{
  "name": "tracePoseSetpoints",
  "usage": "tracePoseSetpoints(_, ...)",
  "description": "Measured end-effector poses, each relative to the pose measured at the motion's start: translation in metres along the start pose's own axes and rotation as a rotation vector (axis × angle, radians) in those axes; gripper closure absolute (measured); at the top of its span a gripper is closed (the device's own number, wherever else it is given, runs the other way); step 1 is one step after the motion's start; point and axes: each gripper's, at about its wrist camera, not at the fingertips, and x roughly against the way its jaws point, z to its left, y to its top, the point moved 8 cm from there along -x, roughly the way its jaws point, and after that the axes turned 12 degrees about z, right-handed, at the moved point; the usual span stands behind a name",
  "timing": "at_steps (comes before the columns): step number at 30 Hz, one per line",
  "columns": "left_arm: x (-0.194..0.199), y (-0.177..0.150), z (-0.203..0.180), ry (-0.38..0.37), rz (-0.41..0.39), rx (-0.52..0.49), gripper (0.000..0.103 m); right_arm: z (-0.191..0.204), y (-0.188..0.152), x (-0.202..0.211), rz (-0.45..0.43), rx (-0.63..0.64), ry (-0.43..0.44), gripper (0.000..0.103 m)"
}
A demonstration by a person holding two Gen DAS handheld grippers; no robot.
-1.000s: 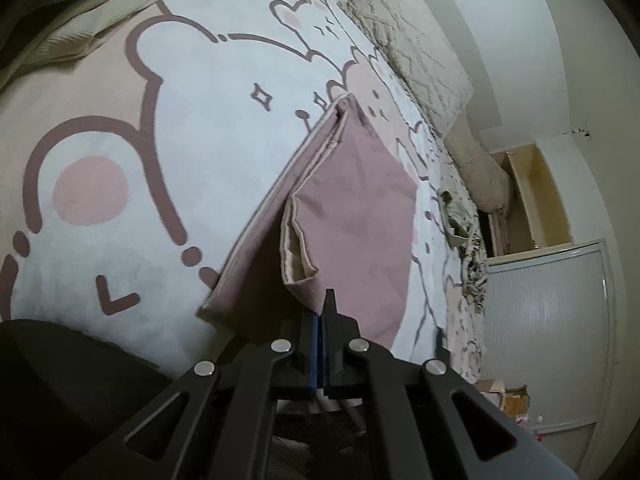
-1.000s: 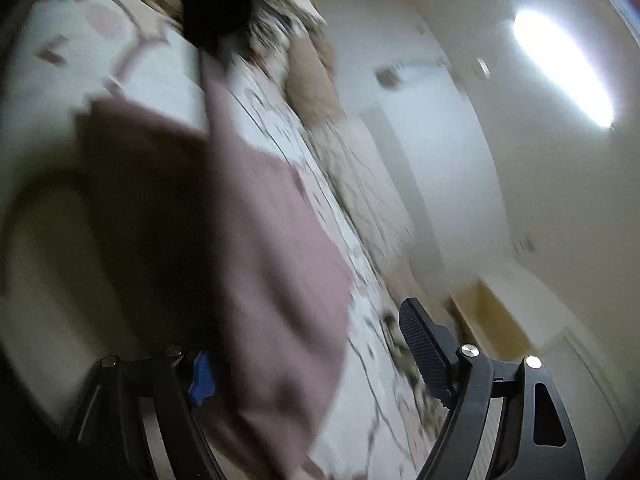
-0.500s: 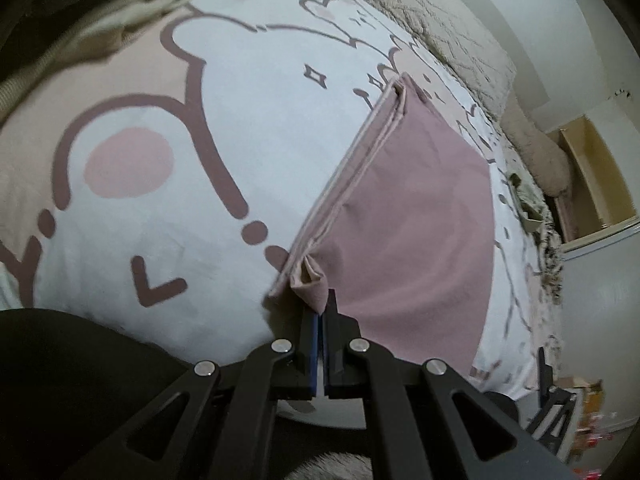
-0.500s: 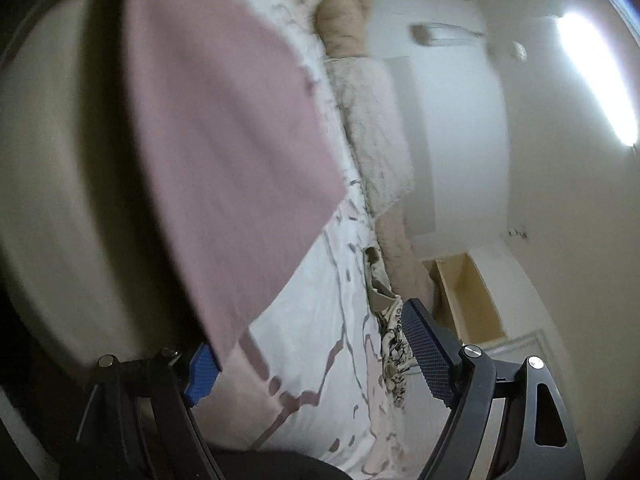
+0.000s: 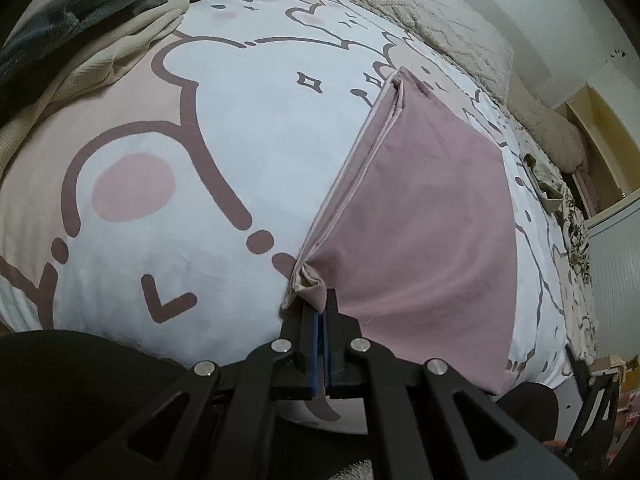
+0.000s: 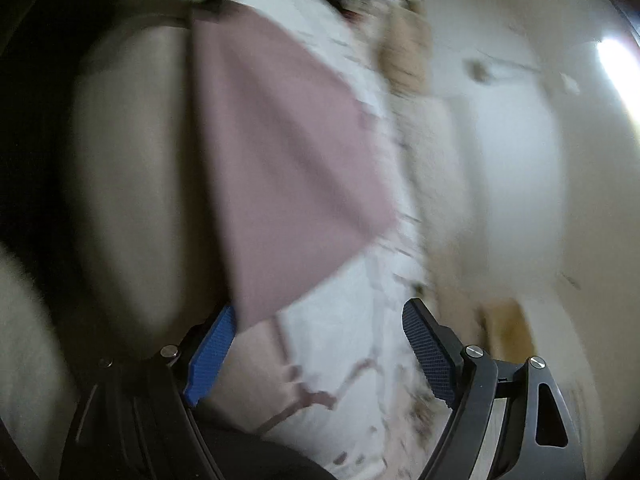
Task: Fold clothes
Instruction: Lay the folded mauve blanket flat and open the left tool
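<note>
A dusty-pink cloth, folded in layers with a cream lining at its edge, lies flat on the cartoon-bear bed cover. My left gripper is shut on its near left corner, which bunches up just past the fingertips. In the blurred right wrist view the same pink cloth stretches away, and its near corner ends right by the left blue pad. My right gripper stands open with only the bed cover between its fingers. Part of the right gripper shows at the lower right of the left wrist view.
A pile of cream and blue clothes lies at the bed's far left. Quilted beige pillows line the wall side. A small crumpled garment sits right of the cloth. A dark-clothed person's body is at the near edge.
The pink cloth, earlier hanging tented from my left gripper, now lies flat on the bed. The right gripper swung sideways along the cloth's near edge, staying open.
</note>
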Motion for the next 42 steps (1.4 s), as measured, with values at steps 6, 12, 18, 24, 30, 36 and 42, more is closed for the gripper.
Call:
tracePoseSetpoints(6,0.04,0.0,0.014,0.003,-0.074,0.035,0.094,-0.026,-0.011,0.027,-0.031,-0.07,0.397,0.019)
tracePoseSetpoints(12,0.092,0.026,-0.006,0.1,-0.192,-0.139,0.094,-0.098,-0.015,-0.043,0.133,-0.69,0.736,0.079)
tracePoseSetpoints(18,0.048,0.053,-0.084,-0.012,-0.047,-0.4,0.094,-0.075,0.019,-0.083,0.196,-0.818,0.947,0.088)
tracePoseSetpoints(24,-0.051,0.081,-0.111,0.13,0.067,-0.577,0.094,-0.051,0.02,-0.091,0.258,-0.813,0.975,0.088)
tracePoseSetpoints(30,-0.043,0.147,-0.053,0.41,-0.032,-0.605,0.096,-0.05,0.015,-0.096,0.249,-0.841,1.02,0.088)
tracePoseSetpoints(36,-0.001,0.168,-0.081,0.192,-0.092,-0.624,0.095,-0.048,0.017,-0.094,0.214,-0.852,1.009,0.088)
tracePoseSetpoints(42,-0.071,0.148,-0.139,0.095,0.049,-0.801,0.095,-0.044,0.016,-0.091,0.195,-0.879,0.979,0.088)
